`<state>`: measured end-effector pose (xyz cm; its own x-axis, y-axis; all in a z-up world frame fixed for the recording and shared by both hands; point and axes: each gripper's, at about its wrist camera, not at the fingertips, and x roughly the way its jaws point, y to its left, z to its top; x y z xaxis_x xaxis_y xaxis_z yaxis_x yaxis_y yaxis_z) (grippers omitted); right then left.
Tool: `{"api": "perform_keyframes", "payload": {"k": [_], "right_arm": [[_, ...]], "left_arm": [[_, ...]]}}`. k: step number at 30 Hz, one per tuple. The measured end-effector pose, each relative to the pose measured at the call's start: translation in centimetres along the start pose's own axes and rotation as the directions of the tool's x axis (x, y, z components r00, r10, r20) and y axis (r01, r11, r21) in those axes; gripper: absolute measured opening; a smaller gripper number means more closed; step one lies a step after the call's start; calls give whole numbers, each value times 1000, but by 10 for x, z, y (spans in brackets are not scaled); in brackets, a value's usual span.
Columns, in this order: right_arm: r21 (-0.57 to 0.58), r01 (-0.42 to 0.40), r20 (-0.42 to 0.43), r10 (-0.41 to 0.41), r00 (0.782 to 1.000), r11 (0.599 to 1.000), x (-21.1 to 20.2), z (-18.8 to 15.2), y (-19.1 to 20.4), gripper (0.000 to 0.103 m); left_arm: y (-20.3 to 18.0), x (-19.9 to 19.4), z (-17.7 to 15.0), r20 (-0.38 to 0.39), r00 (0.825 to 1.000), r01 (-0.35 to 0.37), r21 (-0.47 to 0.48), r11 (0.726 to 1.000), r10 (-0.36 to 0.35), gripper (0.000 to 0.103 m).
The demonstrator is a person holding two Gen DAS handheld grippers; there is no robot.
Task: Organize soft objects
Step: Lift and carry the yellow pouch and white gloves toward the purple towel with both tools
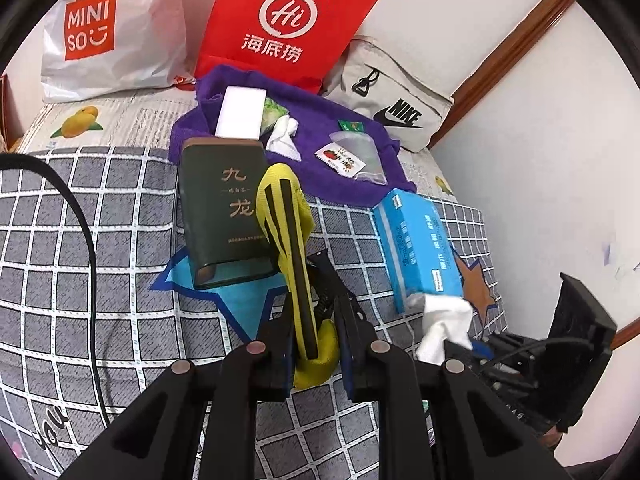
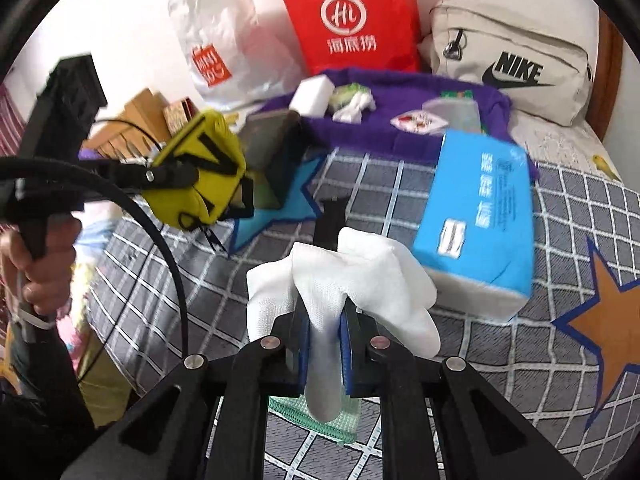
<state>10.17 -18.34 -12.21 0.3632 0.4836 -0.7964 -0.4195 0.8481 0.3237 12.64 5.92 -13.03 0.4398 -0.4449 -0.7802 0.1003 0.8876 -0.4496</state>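
left tool (image 1: 312,344) clamps yellow pouch (image 1: 286,220); right tool (image 2: 325,344) pinches white sock (image 2: 344,280) over checked bedspread (image 2: 500,360).

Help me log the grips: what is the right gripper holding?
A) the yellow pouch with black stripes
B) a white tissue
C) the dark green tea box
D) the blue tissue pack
B: in the right wrist view the right gripper is shut on the white tissue, which bunches up above its blue pads, while the yellow pouch sits in the left gripper.
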Motion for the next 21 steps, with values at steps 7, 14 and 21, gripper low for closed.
{"api": "perform_keyframes", "payload": {"k": [7,14,21], "right_arm": [[-17,-21,62,22,998,1000,-16,23,-6,13],[-49,-51,112,56,992,997,-31,40,-5,13],[-73,-30,144,40,989,997,-36,64,-10,13]], "left_arm": [[-8,-9,8,25,1000,-10,14,1000,10,17],[-19,-18,18,48,999,-6,54,999,3,17],[-25,-21,31,56,998,-2,79,997,-2,17]]}}
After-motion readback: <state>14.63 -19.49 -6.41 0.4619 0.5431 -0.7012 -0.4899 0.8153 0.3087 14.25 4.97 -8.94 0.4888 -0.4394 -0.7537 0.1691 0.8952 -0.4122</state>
